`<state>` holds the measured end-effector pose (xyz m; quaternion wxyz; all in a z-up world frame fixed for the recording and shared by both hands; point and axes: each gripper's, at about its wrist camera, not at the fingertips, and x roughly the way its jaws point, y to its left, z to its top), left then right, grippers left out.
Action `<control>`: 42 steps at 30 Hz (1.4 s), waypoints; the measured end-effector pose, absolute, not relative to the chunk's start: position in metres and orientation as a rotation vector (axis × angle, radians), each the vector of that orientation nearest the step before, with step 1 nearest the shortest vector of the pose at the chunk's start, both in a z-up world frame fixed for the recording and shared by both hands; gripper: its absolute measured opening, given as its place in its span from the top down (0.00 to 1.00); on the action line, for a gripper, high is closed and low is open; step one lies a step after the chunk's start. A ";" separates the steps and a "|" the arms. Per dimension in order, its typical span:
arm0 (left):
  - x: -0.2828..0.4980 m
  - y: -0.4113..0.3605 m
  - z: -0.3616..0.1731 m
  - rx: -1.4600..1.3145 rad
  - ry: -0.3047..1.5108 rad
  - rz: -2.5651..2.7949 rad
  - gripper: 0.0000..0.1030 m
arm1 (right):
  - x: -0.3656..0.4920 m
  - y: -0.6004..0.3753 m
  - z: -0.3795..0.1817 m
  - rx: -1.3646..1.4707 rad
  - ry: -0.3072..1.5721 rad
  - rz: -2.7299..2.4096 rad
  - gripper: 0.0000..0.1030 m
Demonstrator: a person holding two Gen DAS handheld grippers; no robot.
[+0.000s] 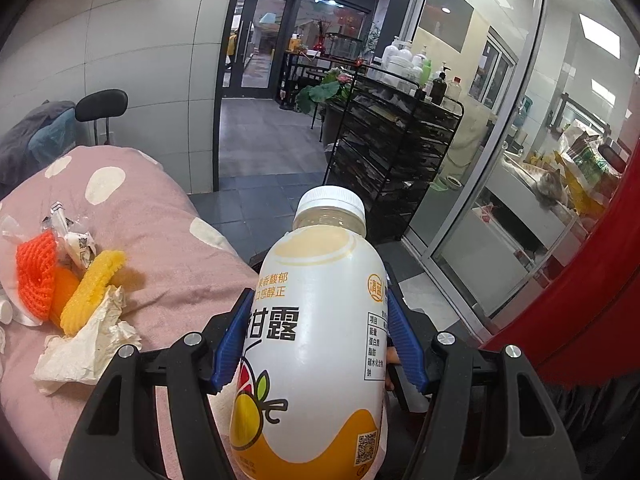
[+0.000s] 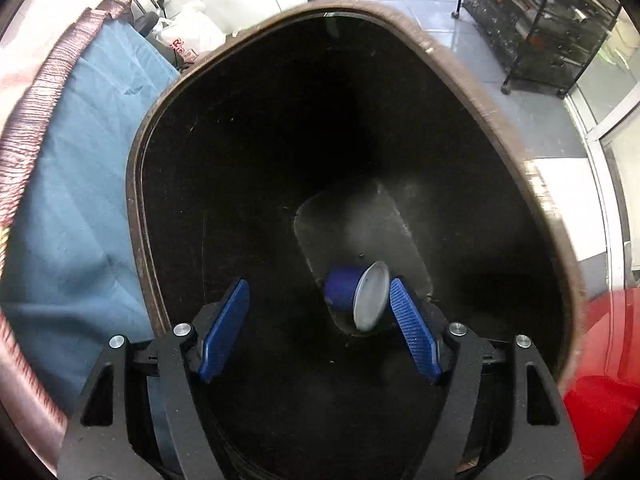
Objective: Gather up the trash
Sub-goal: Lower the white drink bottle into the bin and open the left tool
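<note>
The bottle (image 1: 320, 344) is showing large black characters "甘露" on its white label, with smaller orange lines "果香馥郁" and "口感醇正" above. A round orange seal reading "清甜" and a QR code are also appearing on it; its nutrition table is too small to read.

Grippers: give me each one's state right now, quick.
Left gripper: closed on the drink bottle.
Right gripper: open, holding nothing, above the dark bin; a blue cup lies at the bottom.
</note>
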<state>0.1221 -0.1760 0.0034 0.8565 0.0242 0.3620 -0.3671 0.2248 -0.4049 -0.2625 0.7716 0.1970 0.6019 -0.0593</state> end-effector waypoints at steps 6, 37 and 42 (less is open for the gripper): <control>0.125 -0.202 0.000 0.072 0.766 -0.807 0.39 | 0.197 -0.421 -0.241 0.450 1.244 -0.173 0.29; 0.173 -0.332 -0.108 0.150 1.221 -0.735 0.38 | 0.087 -0.513 -0.176 0.561 0.990 -0.534 0.22; 0.174 -0.342 -0.122 0.214 1.222 -0.711 0.38 | 0.085 -0.513 -0.174 0.563 0.988 -0.537 0.22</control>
